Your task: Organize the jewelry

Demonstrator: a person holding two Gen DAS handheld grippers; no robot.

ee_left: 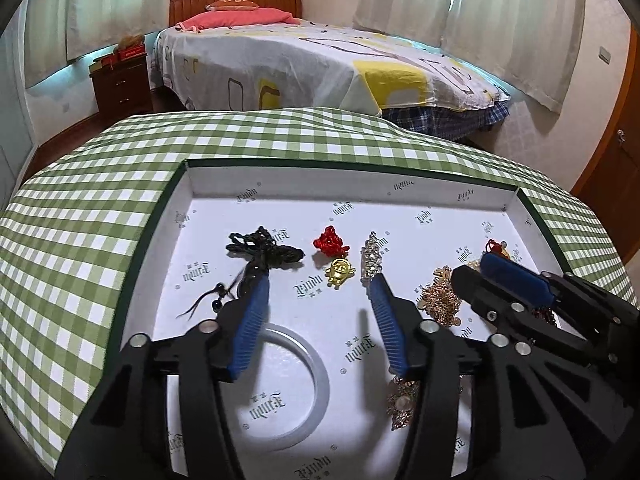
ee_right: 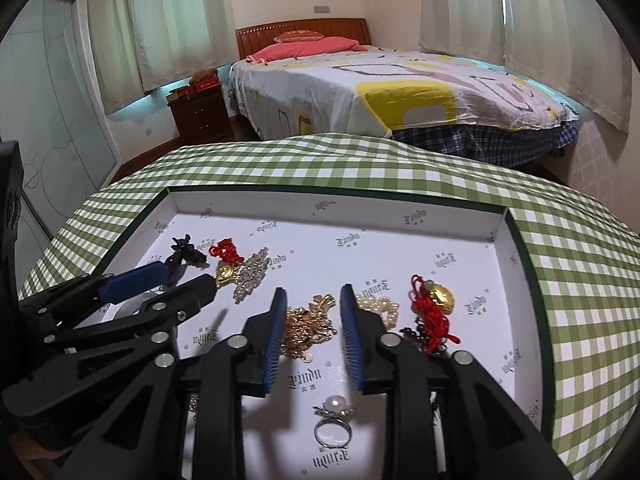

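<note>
A white-lined tray [ee_left: 192,184] with a dark green rim [ee_right: 520,236] holds the jewelry. In the left wrist view my left gripper [ee_left: 320,280] is open and empty above a black cord piece [ee_left: 262,250], a red knot with a gold charm [ee_left: 338,270] and a rhinestone clip [ee_left: 372,256]. A white bangle [ee_left: 316,376] lies below it. In the right wrist view my right gripper [ee_right: 313,296] is open and empty over a gold chain [ee_right: 308,326]. Pearls [ee_right: 380,306], a red-corded gold pendant [ee_right: 438,298] and a pearl ring [ee_right: 334,420] lie nearby.
The tray sits on a green checked cloth [ee_left: 100,208]. Behind it stand a bed [ee_left: 304,64], a dark wooden nightstand [ee_left: 120,84] and curtains. A wooden door [ee_left: 616,160] is at the right. Each gripper shows in the other's view.
</note>
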